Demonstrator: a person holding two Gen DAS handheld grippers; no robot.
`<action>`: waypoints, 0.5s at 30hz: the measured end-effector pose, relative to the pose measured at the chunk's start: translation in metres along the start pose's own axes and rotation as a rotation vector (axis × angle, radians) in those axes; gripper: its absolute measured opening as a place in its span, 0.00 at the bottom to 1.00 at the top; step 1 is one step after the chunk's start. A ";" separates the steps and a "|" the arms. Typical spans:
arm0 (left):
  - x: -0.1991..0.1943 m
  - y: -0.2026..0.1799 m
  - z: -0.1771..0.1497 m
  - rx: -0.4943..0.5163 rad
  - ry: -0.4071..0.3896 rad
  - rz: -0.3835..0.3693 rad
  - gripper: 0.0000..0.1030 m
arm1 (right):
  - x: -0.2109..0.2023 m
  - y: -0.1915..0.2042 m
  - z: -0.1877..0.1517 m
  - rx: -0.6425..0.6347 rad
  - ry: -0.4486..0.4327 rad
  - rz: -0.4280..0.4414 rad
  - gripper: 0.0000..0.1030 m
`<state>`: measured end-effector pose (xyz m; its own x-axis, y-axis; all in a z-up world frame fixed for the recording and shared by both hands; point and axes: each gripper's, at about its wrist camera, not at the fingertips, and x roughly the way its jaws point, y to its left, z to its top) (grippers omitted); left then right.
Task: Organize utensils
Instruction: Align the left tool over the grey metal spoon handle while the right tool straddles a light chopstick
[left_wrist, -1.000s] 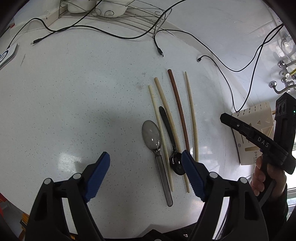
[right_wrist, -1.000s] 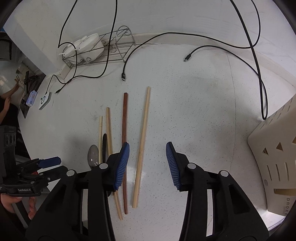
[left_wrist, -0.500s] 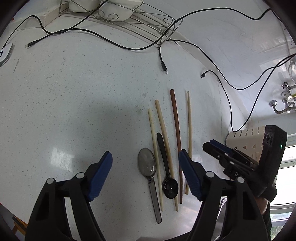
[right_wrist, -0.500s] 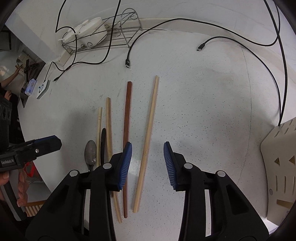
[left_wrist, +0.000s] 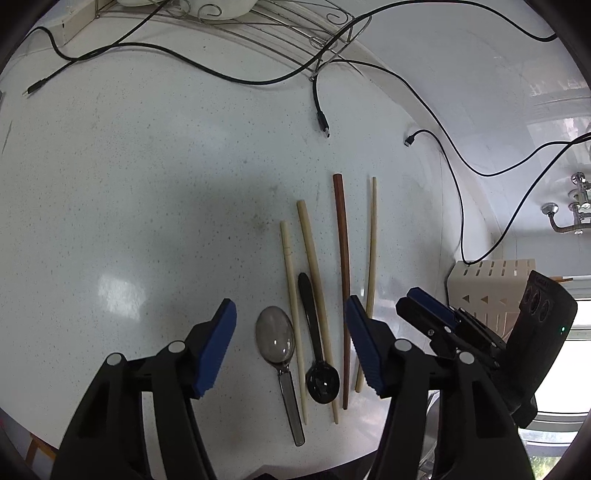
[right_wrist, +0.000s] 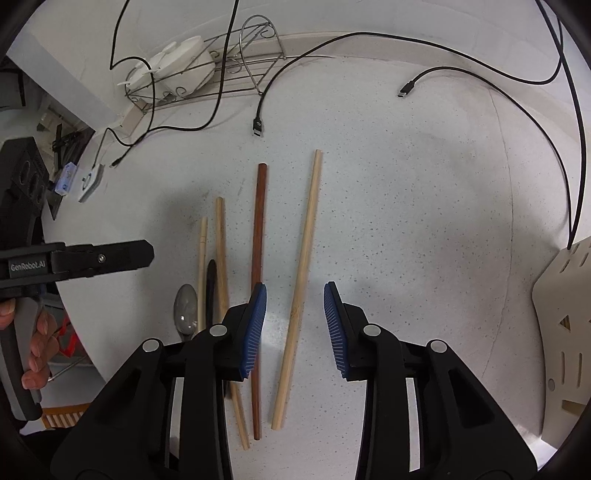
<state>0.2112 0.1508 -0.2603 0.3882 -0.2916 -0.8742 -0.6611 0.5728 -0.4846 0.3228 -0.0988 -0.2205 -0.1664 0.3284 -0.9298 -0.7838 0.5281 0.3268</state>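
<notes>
Several utensils lie side by side on the white speckled counter (left_wrist: 147, 206): a grey spoon (left_wrist: 276, 341), a black spoon (left_wrist: 314, 343), three pale chopsticks, among them a short one (left_wrist: 291, 295) and the rightmost one (left_wrist: 370, 266), and a dark red chopstick (left_wrist: 343, 266). My left gripper (left_wrist: 290, 347) is open above both spoons. My right gripper (right_wrist: 294, 325) is open, astride the rightmost pale chopstick (right_wrist: 301, 280); the red chopstick (right_wrist: 258, 240) lies by its left finger. A cream slotted utensil holder (left_wrist: 491, 291) stands at the right, also in the right wrist view (right_wrist: 565, 332).
A wire dish rack (right_wrist: 207, 81) with white bowls stands at the back wall. Black cables (left_wrist: 317, 107) with loose plugs trail over the counter behind the utensils. The counter's front edge runs just below the utensil handles. A tap (left_wrist: 565, 214) is at the far right.
Both grippers have pulled back and up, so the utensils sit lower and smaller. The right gripper has shifted left, closer to the left gripper. Both stay open.
</notes>
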 end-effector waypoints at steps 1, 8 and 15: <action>0.000 0.003 -0.005 -0.001 0.010 -0.005 0.59 | -0.003 -0.002 0.000 0.010 -0.004 0.030 0.29; 0.009 0.013 -0.045 0.008 0.081 -0.001 0.59 | -0.020 -0.017 0.005 0.081 -0.012 0.128 0.27; 0.024 0.005 -0.066 0.036 0.083 0.071 0.59 | -0.013 -0.014 0.002 0.038 0.026 0.065 0.26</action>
<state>0.1749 0.0967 -0.2859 0.2859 -0.3105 -0.9066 -0.6609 0.6211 -0.4212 0.3375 -0.1087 -0.2122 -0.2316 0.3430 -0.9104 -0.7479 0.5357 0.3921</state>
